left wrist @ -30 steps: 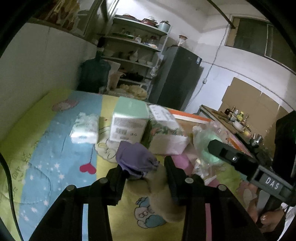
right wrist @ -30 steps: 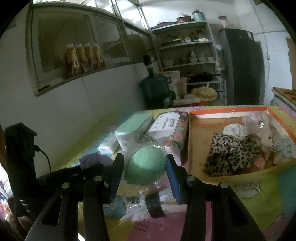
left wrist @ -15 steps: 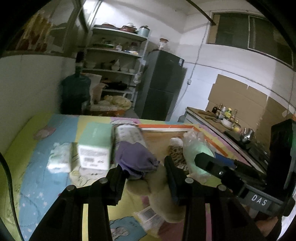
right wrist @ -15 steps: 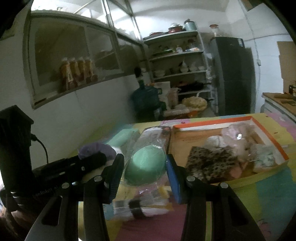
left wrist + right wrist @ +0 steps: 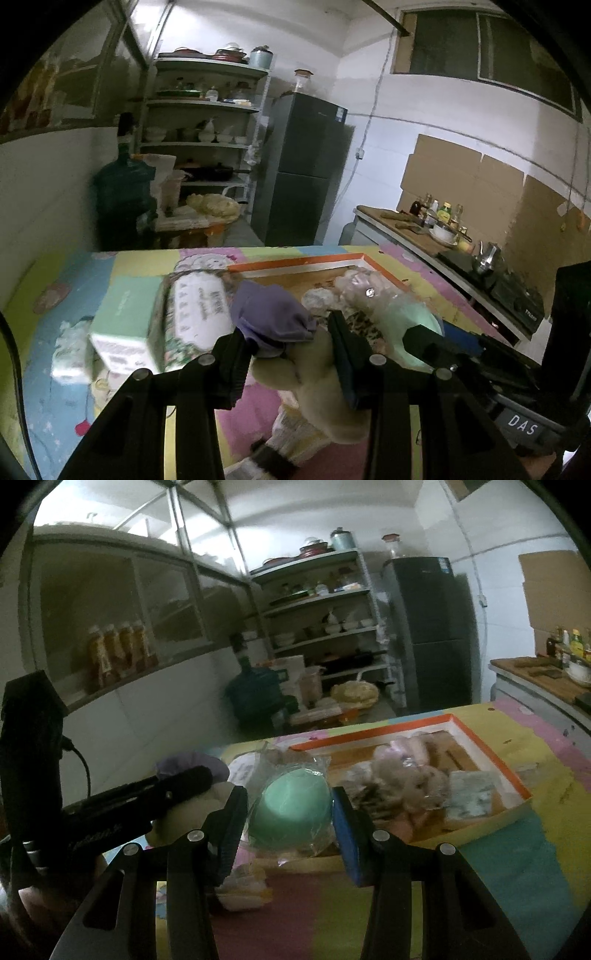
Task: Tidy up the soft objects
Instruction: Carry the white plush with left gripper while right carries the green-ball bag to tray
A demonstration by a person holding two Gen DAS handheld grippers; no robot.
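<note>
Holding a cream plush toy (image 5: 325, 391) with a purple cloth cap (image 5: 271, 314), our left gripper (image 5: 286, 354) has its jaws partly closed with both pads pressed on the toy, lifted above the colourful surface (image 5: 55, 369). Our right gripper (image 5: 290, 812) is likewise partly closed, clamped on a mint-green soft ball (image 5: 291, 806) wrapped in clear plastic, also carried above the surface. In the left view the right tool shows white letters "DAS" (image 5: 521, 424) on its body; the writing on the left tool in the right view is too blurred to read. Just ahead lies an orange-rimmed box (image 5: 491, 753) with a leopard-print item (image 5: 369, 797) and other soft things inside. Left of it lie a floral tissue pack (image 5: 195, 310) with unreadable print, a mint-green carton (image 5: 123, 317) with a blurred label, and a small white pack (image 5: 68, 350). Beyond stands a dark fridge (image 5: 303, 173).
</note>
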